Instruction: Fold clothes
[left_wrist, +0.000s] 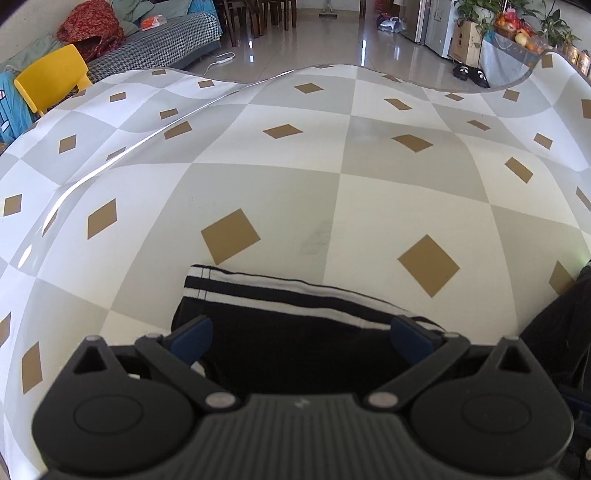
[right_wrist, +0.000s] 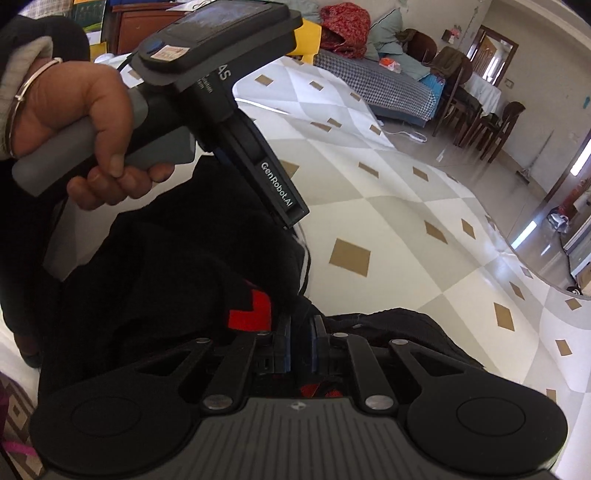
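Note:
A black garment (left_wrist: 288, 343) with white stripes along its far edge lies on the checked table cover (left_wrist: 332, 206), near the front. My left gripper (left_wrist: 301, 332) hovers over it, open, its blue pads (left_wrist: 192, 336) wide apart on either side of the dark cloth. In the right wrist view the same garment (right_wrist: 166, 266) is bunched up and shows a red patch (right_wrist: 251, 310). My right gripper (right_wrist: 301, 339) is shut on a fold of this black fabric. A hand (right_wrist: 74, 110) holds the left gripper's handle above the bunched cloth, at upper left in that view.
The table cover (right_wrist: 406, 229) has grey and white squares with tan diamonds, under a clear sheet. A yellow chair (left_wrist: 51, 77) and a sofa with a red cloth (left_wrist: 92, 26) stand beyond the far left edge. Slippers (left_wrist: 471, 72) and plants are on the floor to the far right.

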